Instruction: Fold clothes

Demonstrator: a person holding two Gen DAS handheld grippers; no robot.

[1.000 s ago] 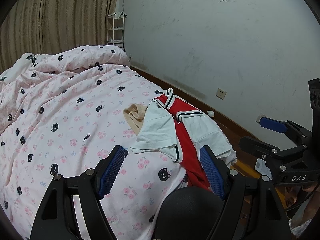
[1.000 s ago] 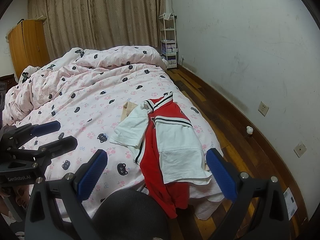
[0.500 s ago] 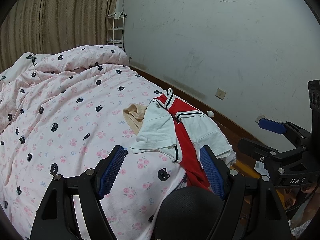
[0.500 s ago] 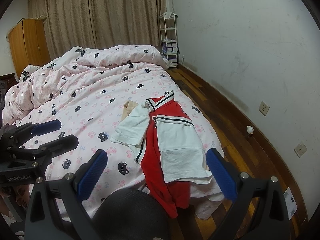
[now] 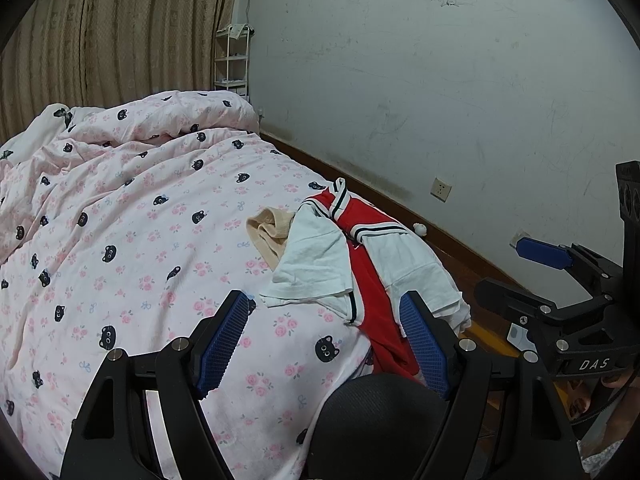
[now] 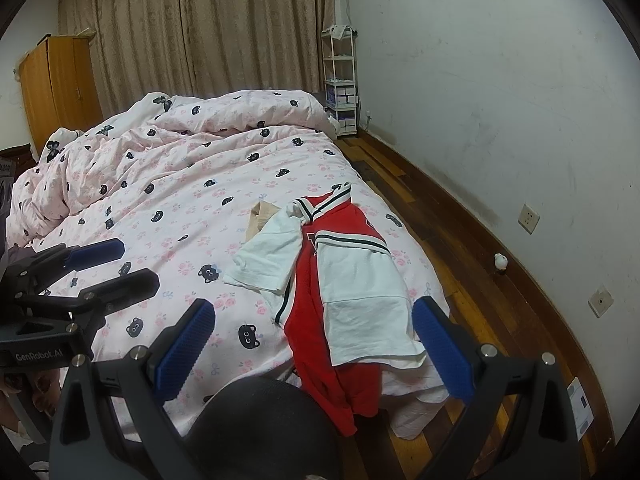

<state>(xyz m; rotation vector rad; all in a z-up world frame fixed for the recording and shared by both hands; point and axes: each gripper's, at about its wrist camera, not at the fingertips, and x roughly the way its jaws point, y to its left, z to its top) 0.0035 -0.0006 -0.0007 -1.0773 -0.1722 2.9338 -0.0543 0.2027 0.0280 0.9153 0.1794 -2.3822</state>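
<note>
Both tongs, left gripper [image 5: 326, 332] and right gripper [image 6: 314, 344], are spread wide and empty, held short of the red-and-white shirt [image 6: 344, 280] draped over the bed's [image 6: 180, 200] corner.

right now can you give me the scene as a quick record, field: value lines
setting: bedroom, bed with pink cat-print duvet
garment: red and white shirt, unfolded, lying near the bed's corner, its lower part hanging over the edge
under it: beige garment, partly covered by the shirt's sleeve
left claw: open, empty, above the bed, short of the shirt
right claw: open, empty, not touching the shirt
floor: dark wood boards, small white object by the wall
folding: not yet begun
</note>
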